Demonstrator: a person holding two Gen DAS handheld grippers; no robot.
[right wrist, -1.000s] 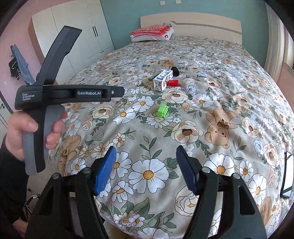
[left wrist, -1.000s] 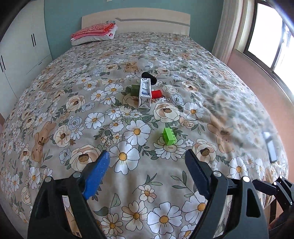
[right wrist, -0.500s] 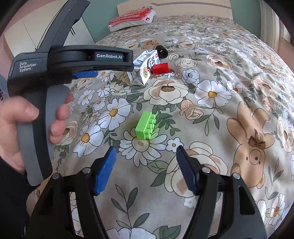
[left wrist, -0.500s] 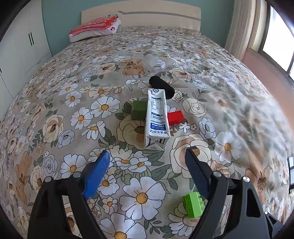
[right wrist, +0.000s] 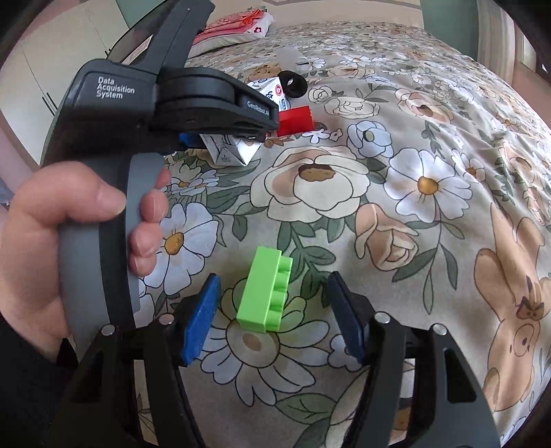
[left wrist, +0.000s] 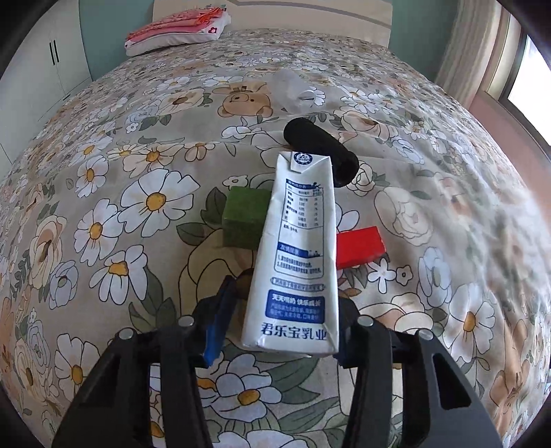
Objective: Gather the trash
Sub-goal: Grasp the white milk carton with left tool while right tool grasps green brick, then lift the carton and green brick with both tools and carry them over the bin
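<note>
A white and blue milk carton lies on the floral bedspread. Its near end sits between the fingers of my left gripper, which is open around it; the left pad stands clear of the carton. The carton's folded end also shows in the right wrist view. My right gripper is open with a light green toy brick between its fingers, untouched.
A dark green block, a red block and a black cylinder lie by the carton. A clear plastic piece lies farther up the bed. Folded pink bedding is at the headboard. The window wall is on the right.
Both grippers have moved forward over the bed. The left one now has the carton's end between its fingers and has narrowed. The right one now straddles the green brick.
</note>
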